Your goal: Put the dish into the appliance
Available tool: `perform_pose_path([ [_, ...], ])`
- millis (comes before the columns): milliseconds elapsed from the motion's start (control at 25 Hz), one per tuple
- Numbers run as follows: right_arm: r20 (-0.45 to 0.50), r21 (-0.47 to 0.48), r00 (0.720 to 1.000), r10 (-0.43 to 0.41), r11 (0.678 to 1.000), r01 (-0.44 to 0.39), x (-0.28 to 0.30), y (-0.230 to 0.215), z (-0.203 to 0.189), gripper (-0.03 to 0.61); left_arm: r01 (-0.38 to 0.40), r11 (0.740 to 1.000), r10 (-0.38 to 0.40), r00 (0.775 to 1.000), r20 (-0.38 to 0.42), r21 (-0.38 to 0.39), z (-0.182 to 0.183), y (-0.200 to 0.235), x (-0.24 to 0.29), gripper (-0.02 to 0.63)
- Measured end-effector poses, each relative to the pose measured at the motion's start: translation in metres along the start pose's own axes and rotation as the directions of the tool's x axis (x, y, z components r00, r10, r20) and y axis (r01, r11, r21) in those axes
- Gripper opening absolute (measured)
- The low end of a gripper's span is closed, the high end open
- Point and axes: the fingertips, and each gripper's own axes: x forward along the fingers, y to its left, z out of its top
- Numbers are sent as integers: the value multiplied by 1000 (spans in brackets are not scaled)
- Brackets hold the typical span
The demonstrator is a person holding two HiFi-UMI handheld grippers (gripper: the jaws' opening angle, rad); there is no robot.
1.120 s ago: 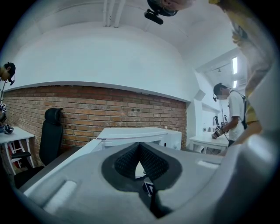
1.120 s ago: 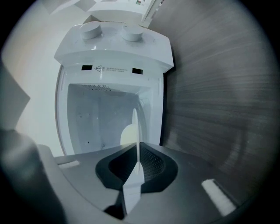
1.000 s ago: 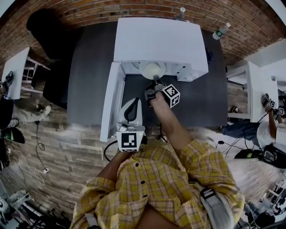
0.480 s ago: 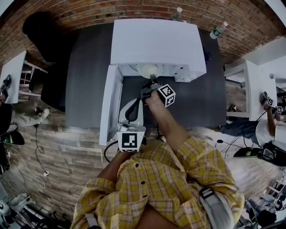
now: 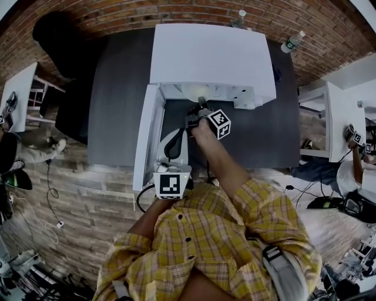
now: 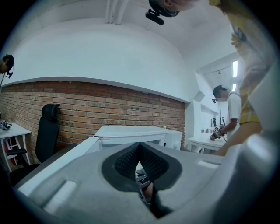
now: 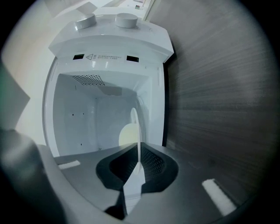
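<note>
While the right gripper (image 7: 139, 165) pinches the plate (image 7: 127, 136) at its 6 o'clock edge inside the microwave (image 7: 109, 41), with the left gripper (image 6: 140, 158) closed and empty, slippage could drop it.

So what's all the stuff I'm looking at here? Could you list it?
microwave: one, white, on the table, door swung open to the left
dish: one, pale, edge-on, partly inside the microwave
table: one, dark grey, centre
water bottles: two, clear, behind the microwave
chair: one, black, upper left
side tables: two, white, far left and far right
other person: one, right edge
shirt: one, yellow checked, on the wearer
left gripper: grey, jaws together, empty
right gripper: grey, shut on the dish
</note>
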Motion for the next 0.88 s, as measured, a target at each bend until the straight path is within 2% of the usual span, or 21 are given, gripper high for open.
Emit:
perform_pose_path([
  [80, -8, 0, 1000, 8, 1000, -8, 1, 1, 0, 9, -6, 1000, 6, 1000, 11, -5, 2, 2, 1, -2],
  [200, -38, 1, 999, 33, 999, -33, 2, 2, -3, 12, -3, 1000, 3, 1000, -18, 6, -1, 3, 1, -2],
  [320, -51, 5, 997, 53, 999, -52, 1, 3, -4, 55, -2, 1000, 2, 1000, -27, 9, -3, 3, 1, -2],
  [640, -82, -10, 996, 45, 999, -46, -12, 0, -2, 81, -6, 1000, 6, 1000, -21, 6, -1, -1, 0, -2],
  [760, -102, -11, 993, 53, 998, -54, -24, 4, -4, 81, -13, 1000, 14, 1000, -14, 4, 0, -3, -1, -2],
  [880, -121, -26, 991, 65, 997, -68, -42, 9, -5, 44, -23, 1000, 22, 1000, -12, -7, 1, -6, -1, -2],
])
